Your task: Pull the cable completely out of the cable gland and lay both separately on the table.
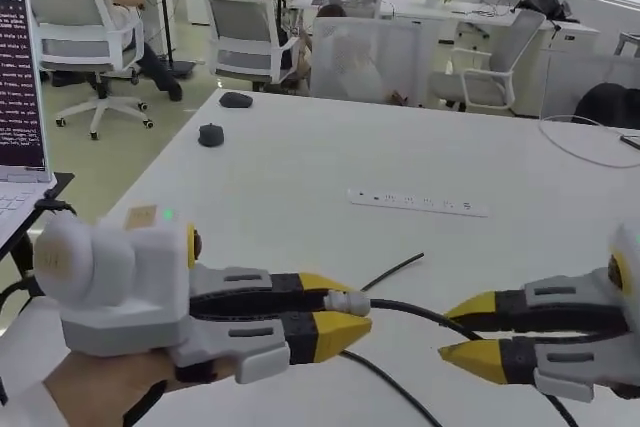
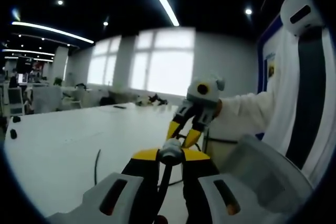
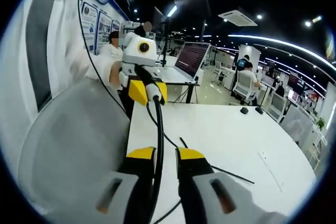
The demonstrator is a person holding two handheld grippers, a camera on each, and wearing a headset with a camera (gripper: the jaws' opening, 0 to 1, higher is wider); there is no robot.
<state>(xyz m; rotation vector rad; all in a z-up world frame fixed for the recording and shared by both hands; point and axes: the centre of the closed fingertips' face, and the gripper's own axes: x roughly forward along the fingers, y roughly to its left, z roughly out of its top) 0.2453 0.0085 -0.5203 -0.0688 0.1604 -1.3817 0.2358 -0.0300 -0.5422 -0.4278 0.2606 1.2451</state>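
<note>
Head view: the left gripper is clenched on the cable gland, a small pale fitting pinched between its yellow tips, above the white table. The black cable is still seated in the gland. It runs out of the fitting to the right and passes between the jaws of the right gripper. Those jaws stand apart, with a gap on either side of the cable, so the right gripper is released and grips nothing. A loose stretch of cable lies on the table just beyond the two grippers. A white power strip lies farther back, and a dark mouse sits near the far left edge.

Left gripper view: the gland sits between the gripper's own tips, with the right gripper just beyond and facing it.

Right gripper view: the cable rises between the parted yellow jaws to the gland, which is held in the left gripper.
</note>
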